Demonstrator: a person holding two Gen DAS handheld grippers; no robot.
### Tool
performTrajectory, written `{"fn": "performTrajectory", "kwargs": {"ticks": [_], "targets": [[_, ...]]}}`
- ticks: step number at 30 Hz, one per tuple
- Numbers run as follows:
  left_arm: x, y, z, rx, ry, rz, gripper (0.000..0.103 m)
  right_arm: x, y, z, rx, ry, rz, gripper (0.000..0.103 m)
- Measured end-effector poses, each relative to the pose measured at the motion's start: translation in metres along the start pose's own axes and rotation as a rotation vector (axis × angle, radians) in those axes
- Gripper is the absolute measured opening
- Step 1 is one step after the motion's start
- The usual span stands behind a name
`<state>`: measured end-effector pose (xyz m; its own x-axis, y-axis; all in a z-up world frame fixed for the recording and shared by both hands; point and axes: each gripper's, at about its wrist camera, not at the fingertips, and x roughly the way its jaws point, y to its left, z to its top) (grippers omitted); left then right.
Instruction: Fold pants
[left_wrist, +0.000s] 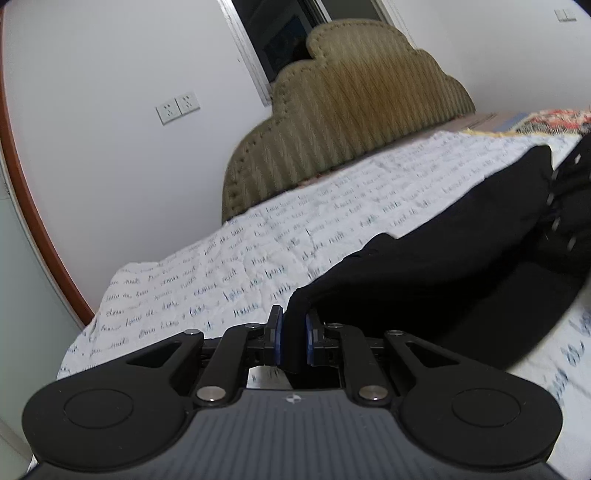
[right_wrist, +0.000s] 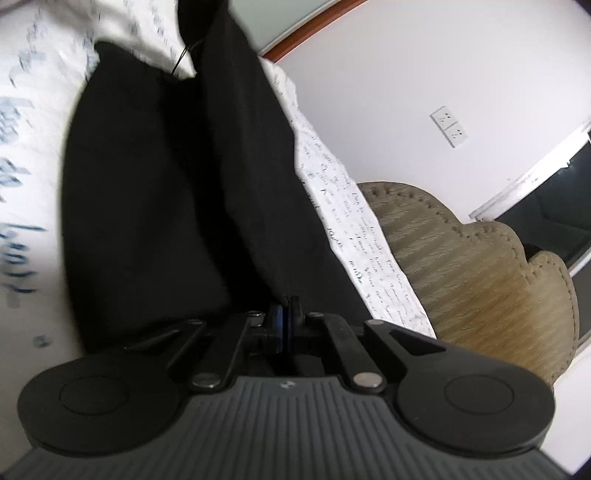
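The black pants (left_wrist: 436, 251) lie across a white bedspread with blue script (left_wrist: 229, 254). My left gripper (left_wrist: 294, 339) is shut on an edge of the pants, with black cloth pinched between its blue pads (left_wrist: 277, 338). The cloth runs up and to the right from it. In the right wrist view the pants (right_wrist: 177, 184) fill the middle, and a thin black drawstring (right_wrist: 184, 55) shows near the top. My right gripper (right_wrist: 286, 325) is shut on another edge of the pants. The other gripper (left_wrist: 569, 206) shows at the far right of the left wrist view.
An olive padded headboard (left_wrist: 351, 110) stands behind the bed against a white wall with two sockets (left_wrist: 177, 107). A dark window (left_wrist: 280, 40) is above it. A patterned cloth (left_wrist: 554, 122) lies at the far right. A wooden door frame (left_wrist: 33, 206) is at the left.
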<state>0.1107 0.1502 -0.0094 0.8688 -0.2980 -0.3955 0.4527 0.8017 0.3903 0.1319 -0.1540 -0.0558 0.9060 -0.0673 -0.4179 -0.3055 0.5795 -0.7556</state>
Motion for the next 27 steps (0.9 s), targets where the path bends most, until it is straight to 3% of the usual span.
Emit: {"fn": "performTrajectory", "kwargs": {"ticks": [7,20,24,27], "targets": [[-0.006,-0.021,-0.024,0.064,0.095,-0.047,0.012,-0.049,0.003,-0.009,0.019,0.037,0.133,0.002],[-0.004,-0.016,-0.038,0.032,0.238,-0.037,0.017,-0.054,0.024,-0.017,0.051,0.056,0.184,0.008],[-0.013,-0.005,-0.037,0.025,0.265,0.045,0.02,-0.075,-0.008,-0.025,0.194,0.021,0.243,0.009],[-0.014,0.013,-0.032,-0.073,0.288,0.098,0.02,-0.082,-0.034,-0.036,0.365,-0.028,0.222,0.01]]}}
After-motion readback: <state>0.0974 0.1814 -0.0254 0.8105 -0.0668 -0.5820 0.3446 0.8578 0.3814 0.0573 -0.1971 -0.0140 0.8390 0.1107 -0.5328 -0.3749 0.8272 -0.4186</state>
